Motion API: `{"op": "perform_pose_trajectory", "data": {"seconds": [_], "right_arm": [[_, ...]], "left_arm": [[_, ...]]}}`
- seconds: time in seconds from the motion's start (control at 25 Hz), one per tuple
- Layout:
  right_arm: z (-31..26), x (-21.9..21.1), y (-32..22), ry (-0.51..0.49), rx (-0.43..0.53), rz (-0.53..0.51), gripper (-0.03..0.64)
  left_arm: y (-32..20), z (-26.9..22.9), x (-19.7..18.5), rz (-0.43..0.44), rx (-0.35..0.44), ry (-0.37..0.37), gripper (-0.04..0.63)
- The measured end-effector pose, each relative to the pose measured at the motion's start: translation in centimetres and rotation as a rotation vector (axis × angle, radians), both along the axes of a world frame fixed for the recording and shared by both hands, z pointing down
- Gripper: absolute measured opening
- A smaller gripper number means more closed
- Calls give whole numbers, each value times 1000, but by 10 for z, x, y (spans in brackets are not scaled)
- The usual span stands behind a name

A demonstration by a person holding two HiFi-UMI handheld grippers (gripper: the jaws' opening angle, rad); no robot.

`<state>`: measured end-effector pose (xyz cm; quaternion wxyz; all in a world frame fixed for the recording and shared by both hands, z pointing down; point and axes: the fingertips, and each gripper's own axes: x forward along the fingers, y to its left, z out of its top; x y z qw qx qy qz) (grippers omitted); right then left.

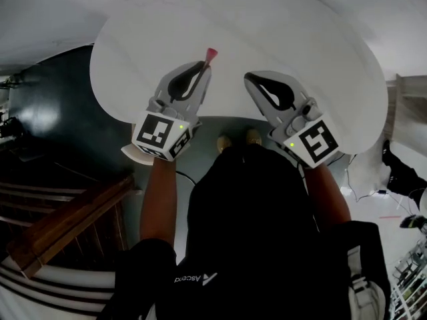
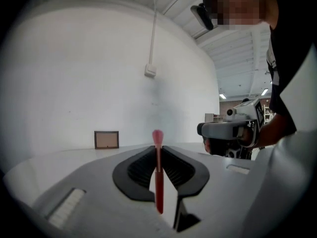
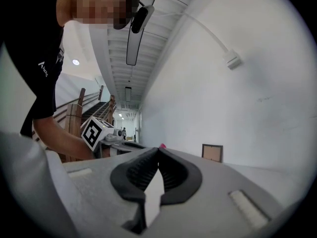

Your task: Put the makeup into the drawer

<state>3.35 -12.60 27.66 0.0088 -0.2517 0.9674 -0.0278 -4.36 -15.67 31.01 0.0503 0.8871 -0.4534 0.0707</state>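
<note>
Left tongs (image 2: 157,148) clamped on makeup brush (image 2: 158,182), held over the tabletop (image 1: 280,32). Right tongs (image 3: 157,150) together, empty. We can make out no drawer; stowing remains.

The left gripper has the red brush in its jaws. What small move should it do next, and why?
Probably hold the left gripper shut on the brush and carry it toward the drawer, which no view shows. The brush is clamped between its jaws over the white table, so nothing is left to pick up.
</note>
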Motion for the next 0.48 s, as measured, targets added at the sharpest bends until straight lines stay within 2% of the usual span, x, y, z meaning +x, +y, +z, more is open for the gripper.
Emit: {"op": "perform_pose_trajectory", "data": {"seconds": [0.2, 0.48], "right_arm": [[-7, -7, 10, -18, 12, -51, 3], [-11, -3, 11, -40, 18, -143, 3]], "left_arm": [[21, -26, -15, -54, 57, 48, 54], [35, -51, -9, -94, 138, 64, 54]]}}
